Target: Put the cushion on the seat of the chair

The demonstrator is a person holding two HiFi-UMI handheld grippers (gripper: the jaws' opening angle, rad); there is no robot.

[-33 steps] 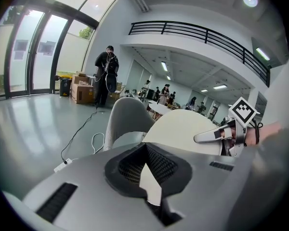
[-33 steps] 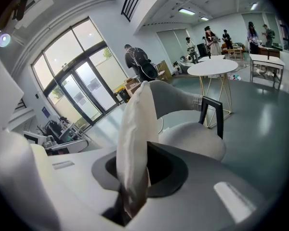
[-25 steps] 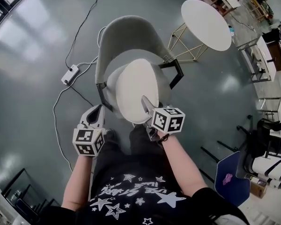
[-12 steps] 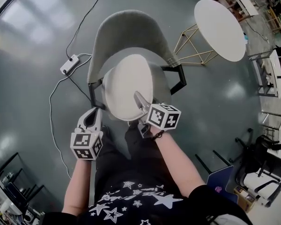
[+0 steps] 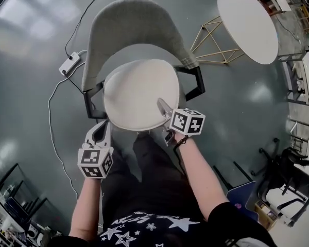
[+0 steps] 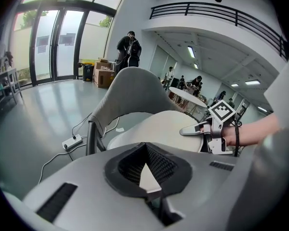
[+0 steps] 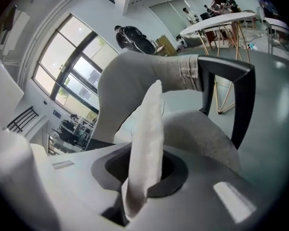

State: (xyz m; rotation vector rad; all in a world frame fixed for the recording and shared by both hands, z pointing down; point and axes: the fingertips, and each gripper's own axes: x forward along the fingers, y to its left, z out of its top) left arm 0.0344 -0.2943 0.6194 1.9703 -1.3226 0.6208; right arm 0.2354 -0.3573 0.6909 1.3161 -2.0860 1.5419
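Observation:
The cream round cushion lies nearly flat over the seat of the grey shell chair. My right gripper is shut on the cushion's near right edge; in the right gripper view the cushion stands edge-on between the jaws above the grey seat. My left gripper hangs just off the cushion's near left rim, its jaws closed with nothing in them. From the left gripper view I see the cushion and the right gripper beyond.
A round white table on gold wire legs stands to the right behind the chair. A power strip with cables lies on the floor to the left. The chair's black armrest frame juts out beside the right gripper.
Both grippers have come down. The cushion has sunk and tipped from a slanted hold to nearly flat over the seat, still in the right gripper.

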